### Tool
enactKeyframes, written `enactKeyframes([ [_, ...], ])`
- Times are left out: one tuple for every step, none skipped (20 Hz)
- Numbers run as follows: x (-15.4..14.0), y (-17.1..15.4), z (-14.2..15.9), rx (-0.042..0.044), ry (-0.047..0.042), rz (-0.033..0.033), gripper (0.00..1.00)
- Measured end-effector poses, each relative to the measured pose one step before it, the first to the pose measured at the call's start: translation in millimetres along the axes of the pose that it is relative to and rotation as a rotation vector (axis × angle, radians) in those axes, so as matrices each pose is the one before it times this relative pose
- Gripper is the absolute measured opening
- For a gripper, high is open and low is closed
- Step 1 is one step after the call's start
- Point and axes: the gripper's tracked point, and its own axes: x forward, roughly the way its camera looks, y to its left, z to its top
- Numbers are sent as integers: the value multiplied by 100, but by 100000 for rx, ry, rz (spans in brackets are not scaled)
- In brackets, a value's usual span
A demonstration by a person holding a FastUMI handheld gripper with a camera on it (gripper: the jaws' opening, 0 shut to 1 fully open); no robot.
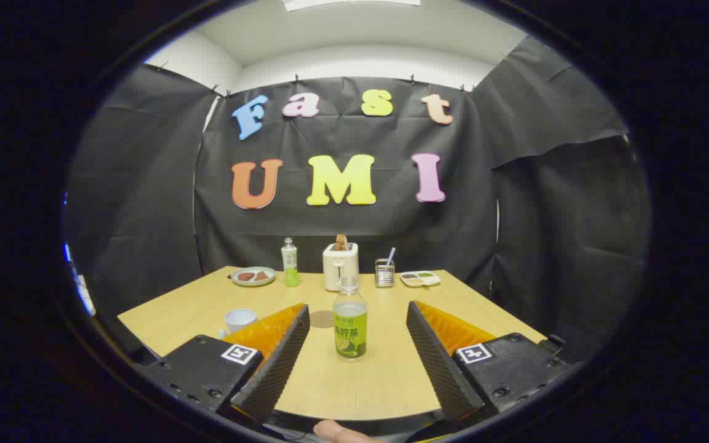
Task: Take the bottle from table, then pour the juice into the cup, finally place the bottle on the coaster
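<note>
The pale wooden table (385,381) carried everything. The gripper (357,320) hung above its near edge, fingers (280,363) spread wide, and the clear plastic bottle with a green label (349,326) stood upright between them, touching neither. Just behind the bottle to its left lay the round flat coaster (322,319), and the white cup (239,319) stood farther left, beside the left finger. Along the far edge, left to right, stood a round plate (253,276), a second slim bottle (290,263), a white toaster (340,266), a wire holder (384,273) and a flat divided tray (420,279).
</note>
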Motion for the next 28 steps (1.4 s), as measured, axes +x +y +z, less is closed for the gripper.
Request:
enactKeyframes([
  [46, -138, 55, 121, -123, 181, 100],
  [79, -72, -5, 9, -69, 124, 100],
  [22, -53, 19, 14, -171, 94, 100],
  [5, -106, -30, -109, -4, 211, 100],
  [-34, -38, -10, -135, 204, 385, 100],
  [84, 4, -149, -23, 240, 289, 100],
  [101, 5, -4, 107, 141, 42, 100],
  [83, -99, -105, -129, 293, -189, 100],
  [51, -178, 9, -313, -108, -654, 100],
  [132, -205, 43, -531, -226, -807, 100],
  [176, -118, -95, -441, 318, -542, 100],
  [-24, 66, -58, 63, 4, -83, 100],
  [9, -114, 16, 90, -172, -165, 100],
  [139, -123, -212, -323, 429, -290, 100],
  [119, -10, -211, -306, 547, 61, 100],
  [174, 43, -168, -272, 397, 233, 100],
  [297, -35, -130, -30, 135, 43, 100],
  [253, -30, -167, -22, 119, -52, 100],
  [317, 5, -182, -315, -30, 70, 100],
  [323, 130, -237, -415, -309, 355, 100],
  [205, 127, -17, 199, -1048, 665, 100],
  [424, 175, -37, 265, -953, 678, 100],
  [438, 197, -123, -379, -696, 888, 100],
  [574, 98, -382, -484, -115, 346, 100],
  [569, -105, -319, -298, 293, -573, 100],
  [487, 0, -294, -679, 115, -324, 100],
  [595, -22, -148, -421, -124, -535, 100],
  [752, -85, -376, -756, 491, -533, 100],
])
